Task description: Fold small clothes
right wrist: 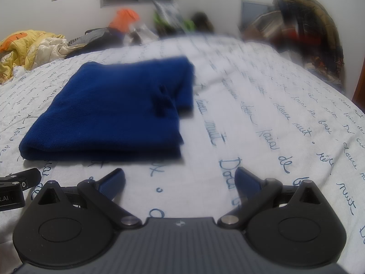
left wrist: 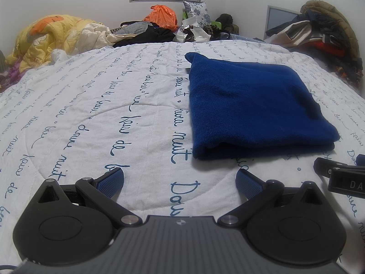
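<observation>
A dark blue knitted garment lies folded into a thick rectangle on the white bedspread, its folded edge nearest me. My left gripper hovers just short of that edge and to its left, jaws wide open and empty. In the right wrist view the same blue garment lies ahead to the left, with a small fold sticking up near its right side. My right gripper is also open with nothing in it, a little back from the garment's near right corner. Each view catches part of the other gripper at its edge.
The bedspread carries blue handwritten lettering. A yellow quilt is heaped at the far left. An orange bag and dark clothes sit along the far edge. A tall pile of clothes rises at the far right, against the wall.
</observation>
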